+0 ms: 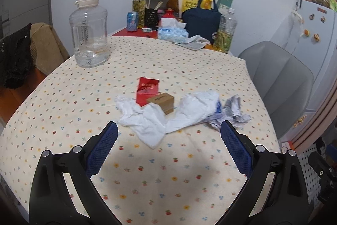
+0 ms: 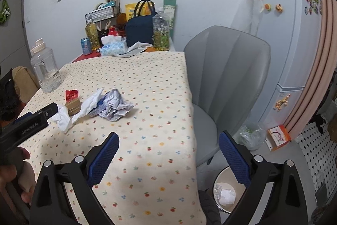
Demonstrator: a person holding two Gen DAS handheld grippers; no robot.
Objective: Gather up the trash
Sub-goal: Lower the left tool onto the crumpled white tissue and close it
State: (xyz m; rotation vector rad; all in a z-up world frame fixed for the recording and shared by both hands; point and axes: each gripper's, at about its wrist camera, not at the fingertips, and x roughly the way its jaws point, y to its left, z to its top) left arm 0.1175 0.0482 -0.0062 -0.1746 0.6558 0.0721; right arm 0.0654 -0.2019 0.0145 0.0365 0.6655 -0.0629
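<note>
Both grippers hang over the flower-print table (image 1: pixel 63 98), and neither holds anything. The left gripper (image 1: pixel 168 136) has its blue-padded jaws spread wide at the bottom of its frame, and just beyond the tips, in the middle of the picture, lies the trash. A crumpled white tissue (image 1: pixel 145 119) sprawls nearest, with a second white tissue (image 1: pixel 195 109) beside it to the right and a crumpled printed paper (image 1: pixel 233 111) at the right end, close to the right fingertip. Behind the tissues sits a small brown box (image 1: pixel 162 101), touching a red packet (image 1: pixel 147 88) that lies flat behind it.

Over in the right wrist view, the right gripper (image 2: pixel 168 140) is also spread wide, over bare cloth at the table's edge. The same pile shows at centre left there. A trash bin (image 2: pixel 227 193) stands on the floor at lower right, scraps already inside. A grey chair (image 2: pixel 227 69) is beside the table.
</note>
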